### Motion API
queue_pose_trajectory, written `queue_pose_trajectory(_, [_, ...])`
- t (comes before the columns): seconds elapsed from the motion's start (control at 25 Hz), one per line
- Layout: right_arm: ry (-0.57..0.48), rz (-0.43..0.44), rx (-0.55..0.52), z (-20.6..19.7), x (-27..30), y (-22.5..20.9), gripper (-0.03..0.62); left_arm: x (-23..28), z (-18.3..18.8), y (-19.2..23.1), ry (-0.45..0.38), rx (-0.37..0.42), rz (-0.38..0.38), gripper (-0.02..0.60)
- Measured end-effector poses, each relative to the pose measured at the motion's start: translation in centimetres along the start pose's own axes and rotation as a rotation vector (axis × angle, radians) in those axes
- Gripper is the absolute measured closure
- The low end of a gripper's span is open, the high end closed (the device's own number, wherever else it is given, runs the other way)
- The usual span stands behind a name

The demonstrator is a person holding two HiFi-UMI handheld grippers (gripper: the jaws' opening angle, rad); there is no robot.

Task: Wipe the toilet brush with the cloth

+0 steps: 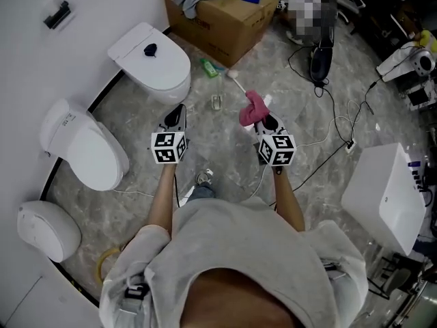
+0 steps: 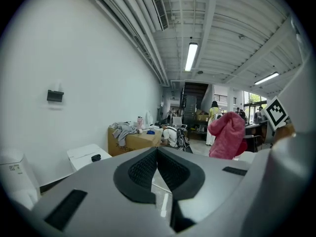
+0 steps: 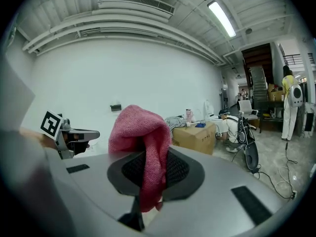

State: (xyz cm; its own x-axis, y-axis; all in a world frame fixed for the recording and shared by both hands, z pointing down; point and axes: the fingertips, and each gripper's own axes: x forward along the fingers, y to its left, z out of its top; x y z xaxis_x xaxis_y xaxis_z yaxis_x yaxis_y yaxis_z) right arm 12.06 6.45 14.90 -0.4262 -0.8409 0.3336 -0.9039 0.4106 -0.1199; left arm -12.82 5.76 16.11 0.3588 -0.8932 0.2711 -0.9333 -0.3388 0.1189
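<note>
My right gripper [image 1: 266, 123] has its jaws clenched on the pink cloth [image 3: 140, 132], which bunches up above them. My left gripper [image 2: 157, 153] has its jaws pressed together on nothing. The toilet brush [image 1: 237, 83] lies on the floor [image 1: 205, 149] at twelve o'clock from the cloth, near the cardboard box [image 1: 218, 26].

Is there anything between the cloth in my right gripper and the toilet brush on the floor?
Nothing visible does. The pink cloth, clamped in the right gripper, hangs close to the toilet brush on the floor. A small clear object lies off to one side.
</note>
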Motion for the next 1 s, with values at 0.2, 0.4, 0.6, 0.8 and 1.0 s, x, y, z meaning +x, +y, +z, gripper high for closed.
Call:
queue_pose_trajectory(0.2, [0.000,-0.029,-0.006,2.3,5.6,-0.9,0.530,4.5,1.2,4.5,0.003,-0.009,-0.013,0.563])
queue_pose_trajectory(0.4, [0.012,-0.044,0.014,2.5,9.0,-1.1,0.530,8.0,1.3,7.0,0.022,-0.012,-0.032,0.563])
queue_pose_trajectory(0.6, [0.037,-0.048,0.038,1.7,11.1,-1.6,0.530,10.3,1.2,7.8,0.043,-0.013,-0.047,0.563])
queue_pose_trajectory(0.8, [0.043,-0.042,0.046,1.8,13.1,-2.2,0.530,12.3,0.8,8.3,0.064,-0.004,-0.055,0.563])
queue_pose_trajectory(1.0, [0.068,-0.025,0.057,1.6,15.6,-3.4,0.530,14.1,0.0,8.9,0.097,-0.015,-0.046,0.563])
